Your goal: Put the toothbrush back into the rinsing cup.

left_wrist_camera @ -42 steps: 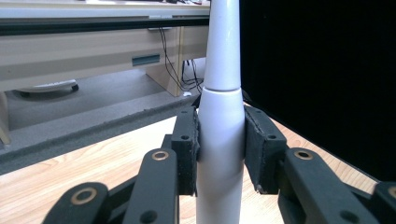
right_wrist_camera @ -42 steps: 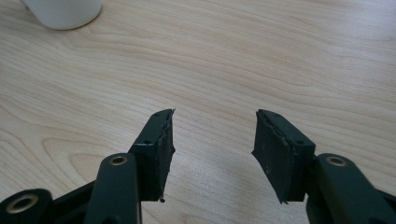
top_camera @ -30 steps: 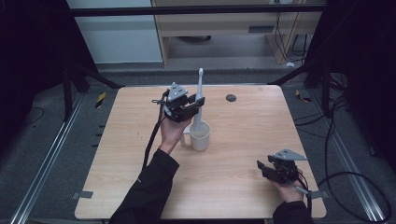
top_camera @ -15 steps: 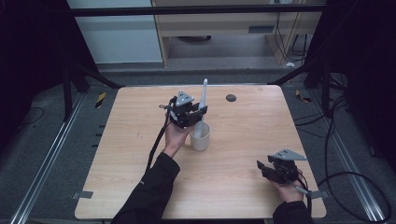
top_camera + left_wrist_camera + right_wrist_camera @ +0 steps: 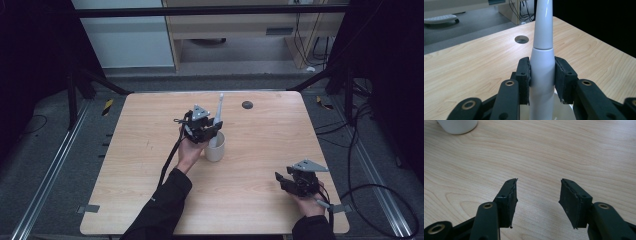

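A white electric toothbrush (image 5: 218, 116) stands upright with its lower end inside a white cup (image 5: 215, 150) near the table's middle. My left gripper (image 5: 206, 131) is shut on the toothbrush's handle (image 5: 542, 72), both pads pressed against its sides, just above the cup's rim (image 5: 560, 105). My right gripper (image 5: 286, 181) rests low at the table's front right, jaws open with nothing between them (image 5: 537, 195). The cup's base (image 5: 457, 125) shows at the top left of the right gripper view.
The light wooden table (image 5: 260, 130) has a round cable hole (image 5: 247, 104) at its far side, also seen as the hole (image 5: 521, 39) behind the toothbrush. Black frame legs and cables stand on the floor around the table.
My left gripper has come down with the toothbrush, lowering its end into the cup. The right gripper has stayed where it was.
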Demonstrator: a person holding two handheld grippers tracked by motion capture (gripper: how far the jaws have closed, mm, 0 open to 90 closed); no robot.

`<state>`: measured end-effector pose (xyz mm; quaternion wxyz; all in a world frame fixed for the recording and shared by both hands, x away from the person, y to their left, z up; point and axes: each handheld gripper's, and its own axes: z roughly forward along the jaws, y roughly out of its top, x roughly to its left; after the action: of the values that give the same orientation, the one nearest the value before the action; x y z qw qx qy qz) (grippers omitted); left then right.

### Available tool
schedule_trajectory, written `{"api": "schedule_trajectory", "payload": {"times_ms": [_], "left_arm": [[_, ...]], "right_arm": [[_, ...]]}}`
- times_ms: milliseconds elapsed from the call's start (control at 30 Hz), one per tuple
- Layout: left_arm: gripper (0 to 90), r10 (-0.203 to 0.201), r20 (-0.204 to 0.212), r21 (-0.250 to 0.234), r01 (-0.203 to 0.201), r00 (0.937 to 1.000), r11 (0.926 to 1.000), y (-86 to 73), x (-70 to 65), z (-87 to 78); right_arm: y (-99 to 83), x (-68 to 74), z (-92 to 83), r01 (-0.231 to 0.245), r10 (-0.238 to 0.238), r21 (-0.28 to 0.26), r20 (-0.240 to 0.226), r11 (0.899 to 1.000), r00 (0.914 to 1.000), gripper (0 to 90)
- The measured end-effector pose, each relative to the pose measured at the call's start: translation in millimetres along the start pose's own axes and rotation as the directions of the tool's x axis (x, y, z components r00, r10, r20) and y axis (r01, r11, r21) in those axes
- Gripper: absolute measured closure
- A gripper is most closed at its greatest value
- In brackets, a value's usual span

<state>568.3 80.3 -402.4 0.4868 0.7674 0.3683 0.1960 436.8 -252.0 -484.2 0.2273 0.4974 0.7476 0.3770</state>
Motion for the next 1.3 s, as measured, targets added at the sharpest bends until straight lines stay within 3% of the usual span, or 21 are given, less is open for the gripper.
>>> {"api": "schedule_trajectory", "payload": {"times_ms": [433,800,1067,1300], "left_arm": [[66.2,0.022,0.012,0.063,-0.023,0.9997,0.9978,-10.2,-1.7,10.3],[61.9,0.017,0.024,0.071,-0.019,0.9996,0.9973,-10.0,-2.0,8.8],[55.6,0.03,0.029,0.07,-0.032,0.9991,0.997,-10.7,-0.6,-5.2],[46.8,0.065,-0.007,0.067,-0.064,0.9979,0.9957,-8.2,3.3,-32.1]], "right_arm": [[-0.2,-0.5,0.5,0.011,-0.011,-0.002,0.005,1.0,0.9999,47.5],[0.2,0.3,-0.4,0.011,-0.011,-0.001,0.004,1.0,0.9999,47.0],[-0.1,0.1,-0.6,0.009,-0.009,-0.004,0.008,1.0,0.9999,46.8],[-0.4,-0.1,-1.6,0.005,-0.005,-0.005,0.016,1.0,0.9999,45.1]]}}
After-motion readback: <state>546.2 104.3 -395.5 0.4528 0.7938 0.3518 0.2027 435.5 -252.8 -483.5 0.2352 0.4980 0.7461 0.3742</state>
